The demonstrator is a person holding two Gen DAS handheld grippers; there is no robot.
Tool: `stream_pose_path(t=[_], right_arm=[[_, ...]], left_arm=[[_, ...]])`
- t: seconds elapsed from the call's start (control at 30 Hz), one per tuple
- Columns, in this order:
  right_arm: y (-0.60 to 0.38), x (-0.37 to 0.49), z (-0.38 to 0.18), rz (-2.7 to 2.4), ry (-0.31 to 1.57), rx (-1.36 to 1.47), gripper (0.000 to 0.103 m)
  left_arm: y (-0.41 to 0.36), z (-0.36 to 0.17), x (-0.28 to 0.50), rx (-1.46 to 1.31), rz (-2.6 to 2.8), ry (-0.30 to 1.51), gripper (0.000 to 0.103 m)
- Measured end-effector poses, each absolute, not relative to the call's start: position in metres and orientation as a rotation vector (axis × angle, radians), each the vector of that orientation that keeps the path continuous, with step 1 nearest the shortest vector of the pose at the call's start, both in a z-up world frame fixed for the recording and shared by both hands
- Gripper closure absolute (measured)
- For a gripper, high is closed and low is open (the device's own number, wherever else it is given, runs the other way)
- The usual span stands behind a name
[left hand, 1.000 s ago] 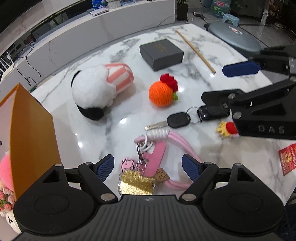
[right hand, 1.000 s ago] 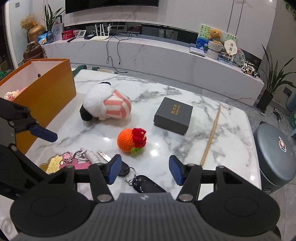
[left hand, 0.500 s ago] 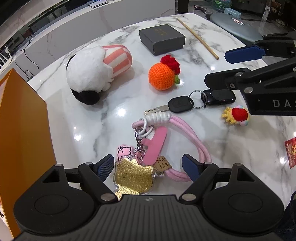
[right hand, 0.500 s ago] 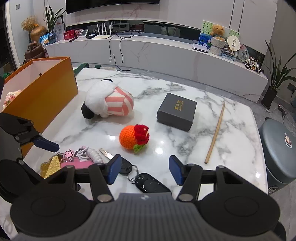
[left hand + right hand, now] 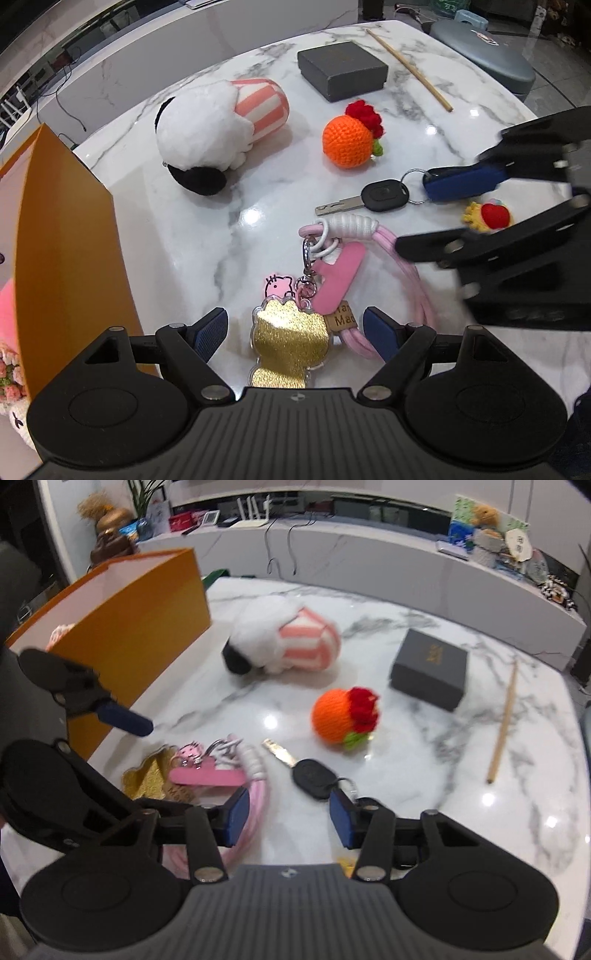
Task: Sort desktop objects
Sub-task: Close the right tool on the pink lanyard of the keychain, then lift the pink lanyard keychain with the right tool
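Observation:
My left gripper (image 5: pixel 295 332) points down at the marble table (image 5: pixel 207 229), open wide. A gold glitter charm (image 5: pixel 291 343) and a pink lanyard keychain (image 5: pixel 373 280) lie between its fingers, untouched by the pads. My right gripper (image 5: pixel 288 818) hangs low over a black car key (image 5: pixel 312 777), and its jaws are closing. Only bare table shows between the pads. The key's ring (image 5: pixel 347 786) sits by the right fingertip and the fob is hidden behind it. In the left wrist view the right gripper (image 5: pixel 417 218) comes in from the right over the key (image 5: pixel 384 192).
An orange box (image 5: pixel 140 627) with plush toys inside stands at the left. A panda plush in a striped cup (image 5: pixel 207 125), a crocheted orange (image 5: pixel 347 140), a dark grey box (image 5: pixel 343 68), a wooden stick (image 5: pixel 410 70) and a small red crown toy (image 5: pixel 489 216) lie on the table.
My right gripper has dropped toward the keys, tilted further down and narrowed its jaws. It now covers the key fob in the left wrist view. The left gripper has barely moved.

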State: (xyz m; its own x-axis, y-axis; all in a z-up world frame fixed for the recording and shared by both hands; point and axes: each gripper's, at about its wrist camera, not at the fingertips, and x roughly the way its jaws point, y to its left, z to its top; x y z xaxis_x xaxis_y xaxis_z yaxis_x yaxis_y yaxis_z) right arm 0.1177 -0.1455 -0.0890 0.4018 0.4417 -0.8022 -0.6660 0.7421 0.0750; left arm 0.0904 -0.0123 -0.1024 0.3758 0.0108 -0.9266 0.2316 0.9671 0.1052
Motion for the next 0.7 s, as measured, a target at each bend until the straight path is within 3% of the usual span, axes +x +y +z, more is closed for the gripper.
stream_pose_path(t=[0.27, 0.33, 0.7], right_arm=[[-0.122, 0.12, -0.109, 0.735, 0.945, -0.292, 0.064], [-0.119, 0.121, -0.109, 0.737, 0.944, -0.308, 0.094], [-0.143, 0.118, -0.063, 0.758, 0.856, -0.205, 0.093]], left_arm=[[-0.01, -0.101, 0.084, 0.257, -0.152, 1.184, 0.008], [-0.007, -0.101, 0.084, 0.254, -0.15, 1.184, 0.008], [0.002, -0.086, 0.083, 0.235, -0.137, 1.149, 0.008]])
